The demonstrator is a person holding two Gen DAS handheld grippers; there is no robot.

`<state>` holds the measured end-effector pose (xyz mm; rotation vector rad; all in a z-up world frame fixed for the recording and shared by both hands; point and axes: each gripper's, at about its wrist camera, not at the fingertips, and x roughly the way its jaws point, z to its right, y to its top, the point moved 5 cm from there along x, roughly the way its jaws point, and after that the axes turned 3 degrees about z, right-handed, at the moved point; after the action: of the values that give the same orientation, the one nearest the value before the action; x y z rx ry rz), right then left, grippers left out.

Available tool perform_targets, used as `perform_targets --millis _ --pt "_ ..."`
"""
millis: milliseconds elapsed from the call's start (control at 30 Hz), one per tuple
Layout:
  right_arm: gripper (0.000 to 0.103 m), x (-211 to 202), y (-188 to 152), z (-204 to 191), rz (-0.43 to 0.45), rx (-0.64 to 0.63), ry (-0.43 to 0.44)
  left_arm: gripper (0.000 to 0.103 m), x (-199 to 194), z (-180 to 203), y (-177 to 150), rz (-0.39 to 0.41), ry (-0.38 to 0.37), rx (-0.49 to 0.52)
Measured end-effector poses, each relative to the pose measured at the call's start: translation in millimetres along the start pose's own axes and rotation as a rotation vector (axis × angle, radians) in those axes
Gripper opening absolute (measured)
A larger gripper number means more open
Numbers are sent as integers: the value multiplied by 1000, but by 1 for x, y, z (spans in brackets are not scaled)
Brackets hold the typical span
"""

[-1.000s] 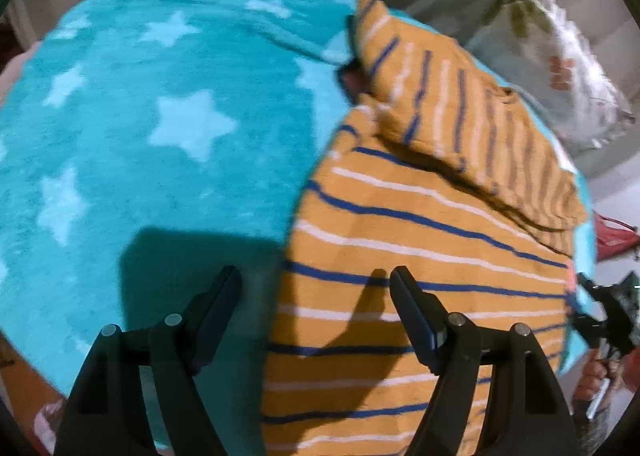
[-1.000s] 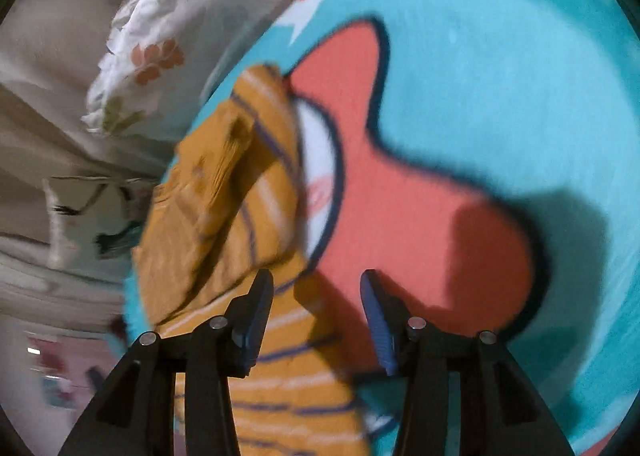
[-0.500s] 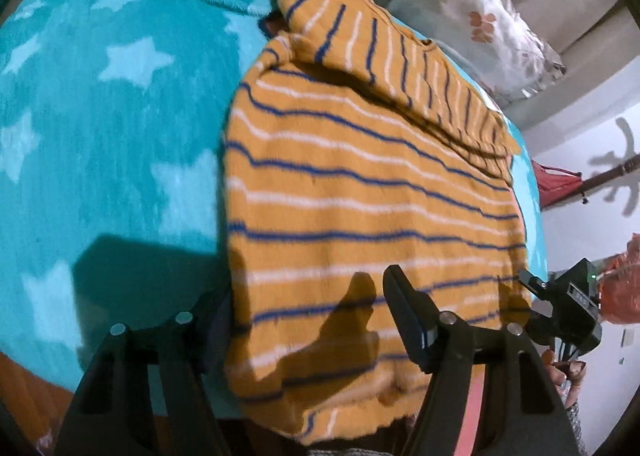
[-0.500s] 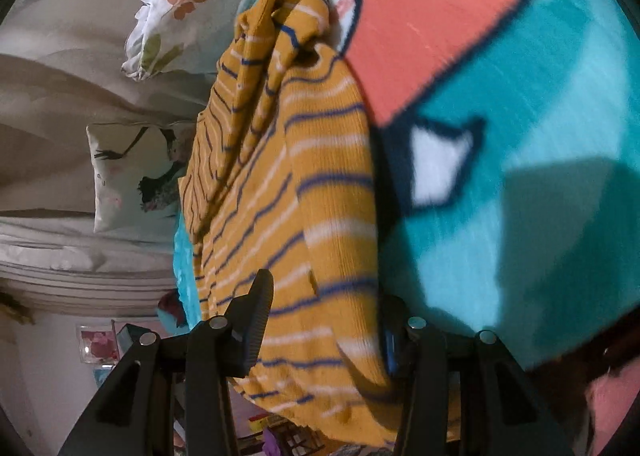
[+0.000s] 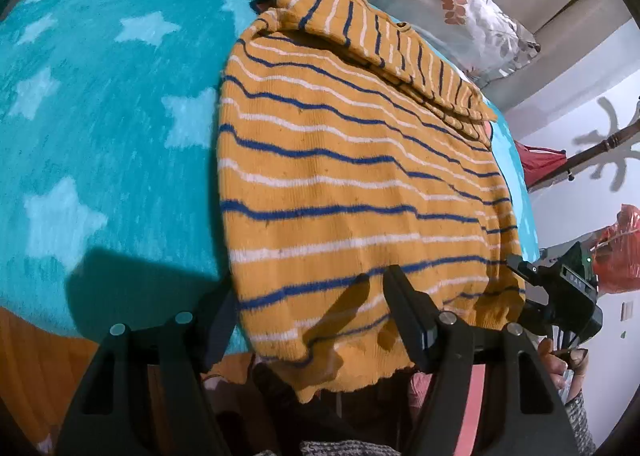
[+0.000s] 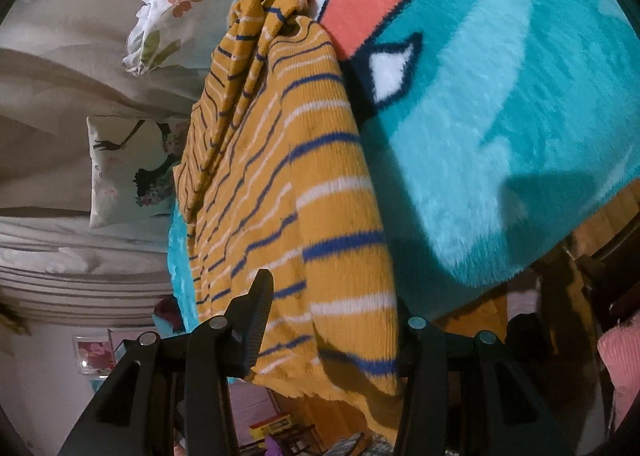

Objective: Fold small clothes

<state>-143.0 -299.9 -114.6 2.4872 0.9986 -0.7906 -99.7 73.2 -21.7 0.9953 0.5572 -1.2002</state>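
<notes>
Left gripper (image 5: 312, 320) and right gripper (image 6: 332, 316): matte black plastic, each with two wedge-shaped ribbed fingers on angular cut-out arms fastened by round silver screws; bare-skinned hand (image 5: 560, 364) with a grey knit sleeve (image 5: 580, 424).
</notes>
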Motion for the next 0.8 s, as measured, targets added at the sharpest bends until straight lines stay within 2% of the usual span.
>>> perform_targets --millis 167,467,567,733,800 --pt "49 2 -10 6 -16 2 -33 69 -4 -2 -6 4 -21 -23" --pt "51 7 -31 16 -60 8 -70 70 -7 4 -24 42 -31 -8" --pt "51 5 -33 15 -56 -6 -85 70 -1 1 -37 2 -54 -34" --pt "51 5 -35 12 -58 -18 -85 70 23 -12 -60 -82 -116 -147" --pt "51 7 -37 10 -63 -21 -84 70 26 -12 -63 -96 -127 -156"
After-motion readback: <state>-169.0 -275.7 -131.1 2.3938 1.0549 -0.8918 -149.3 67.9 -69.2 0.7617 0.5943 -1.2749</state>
